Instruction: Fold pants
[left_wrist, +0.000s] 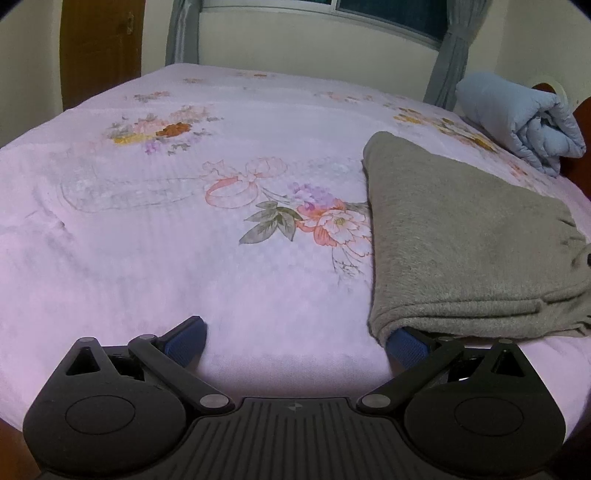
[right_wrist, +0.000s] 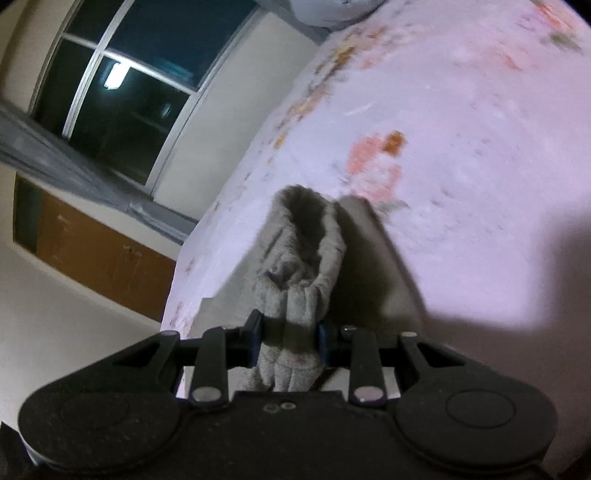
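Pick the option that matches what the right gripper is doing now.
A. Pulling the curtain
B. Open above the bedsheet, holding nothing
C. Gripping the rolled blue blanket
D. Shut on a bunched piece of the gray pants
D: the right gripper has both blue pads pressed against a bunched fold of the gray pants, above the floral bedsheet.

Your right gripper (right_wrist: 286, 341) has its blue pads (right_wrist: 255, 339) pressed in from both sides on a thick bunched fold of the grey pants (right_wrist: 299, 269), so the fabric sits pinched between them and the rest of the garment trails away over the bed. The pants lie near the edge of the pink floral bedspread (right_wrist: 443, 129), which drops off on the side facing the dark window (right_wrist: 122, 92) and the brown cabinet (right_wrist: 99, 254). A pale blue bundle (right_wrist: 332, 11) shows at the bed's far end, cut off by the frame.
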